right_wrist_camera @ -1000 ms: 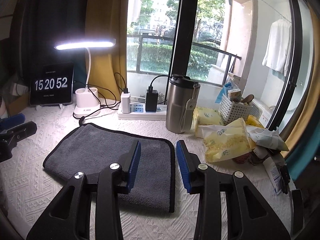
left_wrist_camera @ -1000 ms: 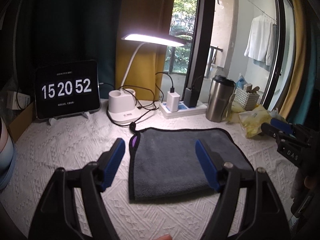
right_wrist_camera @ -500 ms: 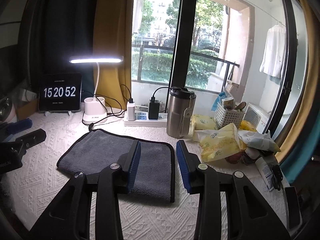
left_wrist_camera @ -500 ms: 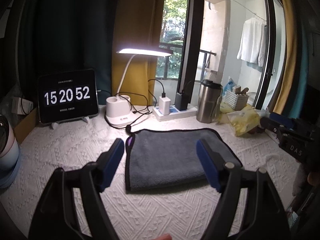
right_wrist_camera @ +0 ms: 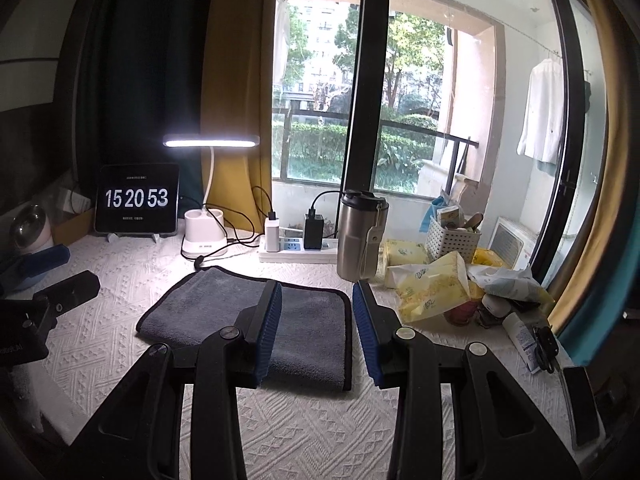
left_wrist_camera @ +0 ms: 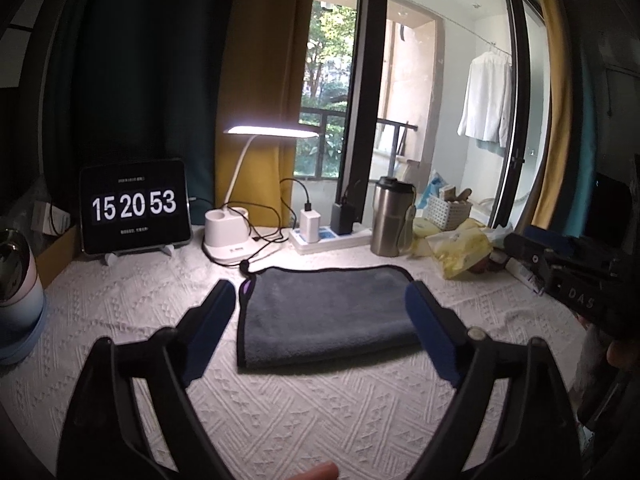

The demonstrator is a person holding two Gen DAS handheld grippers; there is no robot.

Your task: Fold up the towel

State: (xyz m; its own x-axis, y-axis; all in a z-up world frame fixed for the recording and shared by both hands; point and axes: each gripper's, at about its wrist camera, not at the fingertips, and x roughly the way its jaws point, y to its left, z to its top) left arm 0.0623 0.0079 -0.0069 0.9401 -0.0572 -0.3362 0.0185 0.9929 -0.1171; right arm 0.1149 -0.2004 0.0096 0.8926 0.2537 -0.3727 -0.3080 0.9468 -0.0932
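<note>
Both tongs have pulled up and back from the towel (left_wrist_camera: pixel 326 312), so I see more of the room now. The towel lies flat on the surface (left_wrist_camera: pixel 320 408) ahead of me, looking doubled over with the fold at its near edge: I'd say the fold is done. My left tongs (left_wrist_camera: pixel 320 312) gape wide, holding nothing. My right tongs (right_wrist_camera: pixel 316 312) sit partly open, also empty, over the towel's right end. Beyond the towel: lamp (right_wrist_camera: pixel 202 240), power strip (right_wrist_camera: pixel 298 254), steel mug (right_wrist_camera: pixel 360 236). Snack bags (right_wrist_camera: pixel 432 288) crowd the surface right of my right tongs, just beside the towel; nothing lies on it.
</note>
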